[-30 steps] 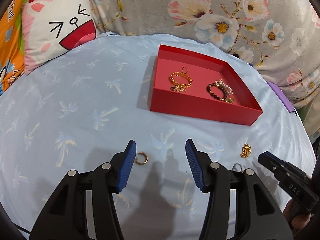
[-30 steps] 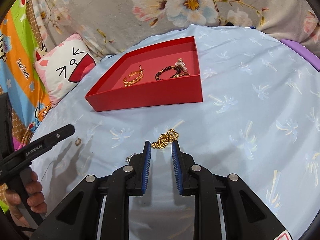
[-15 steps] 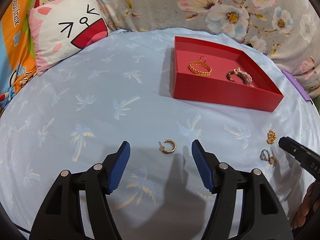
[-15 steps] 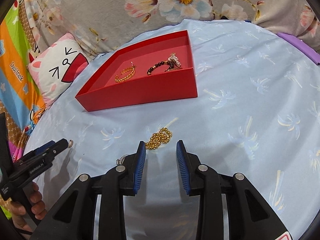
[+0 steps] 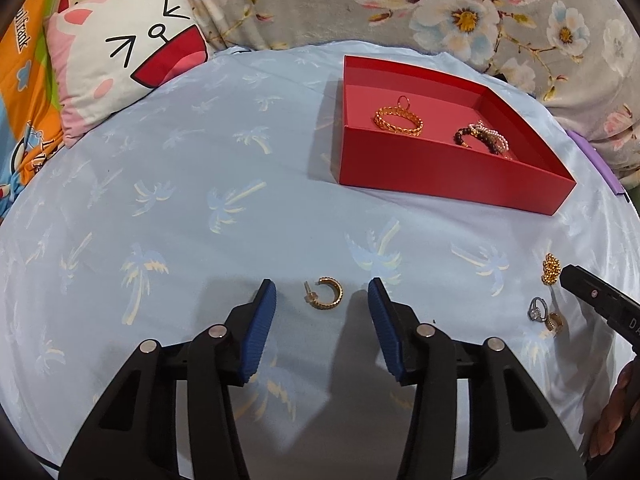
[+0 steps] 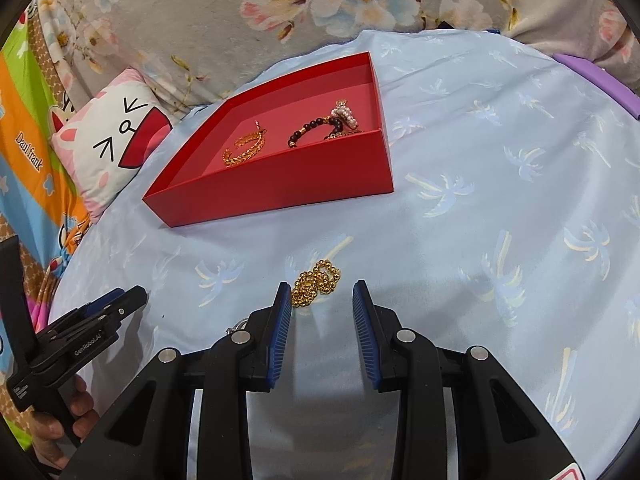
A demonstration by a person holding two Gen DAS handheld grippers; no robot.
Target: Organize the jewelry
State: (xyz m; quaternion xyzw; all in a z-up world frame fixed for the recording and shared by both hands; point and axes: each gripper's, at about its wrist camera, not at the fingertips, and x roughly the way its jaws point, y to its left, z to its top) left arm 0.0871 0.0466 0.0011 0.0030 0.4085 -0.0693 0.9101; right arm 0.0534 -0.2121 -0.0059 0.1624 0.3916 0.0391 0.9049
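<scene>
the red tray (image 5: pixel 440 176) sits on a pale blue sheet (image 5: pixel 200 220) printed with palm trees, and serves here as the landmark. inside the tray lie a gold chain bracelet (image 5: pixel 398 121) toward its left side and a dark beaded bracelet (image 5: pixel 480 138) with pearly beads toward its right side. in front of the tray's left corner, well apart from it, a gold hoop earring (image 5: pixel 325 299) lies on the sheet between the blue pads of the left tongs (image 5: pixel 322 292), which stand wide apart around it without touching it. in front of the tray's right corner a small heap of gold bead chain (image 6: pixel 316 283) lies on the sheet, and the right tongs (image 6: pixel 320 296) stand apart with that heap just beside the left pad. a silver ring (image 5: pixel 537 309) and a small gold piece (image 5: pixel 555 321) lie nearer than the chain, touching each other. a cat-face pillow (image 5: pixel 124 56) rests beyond the tray's left side.
</scene>
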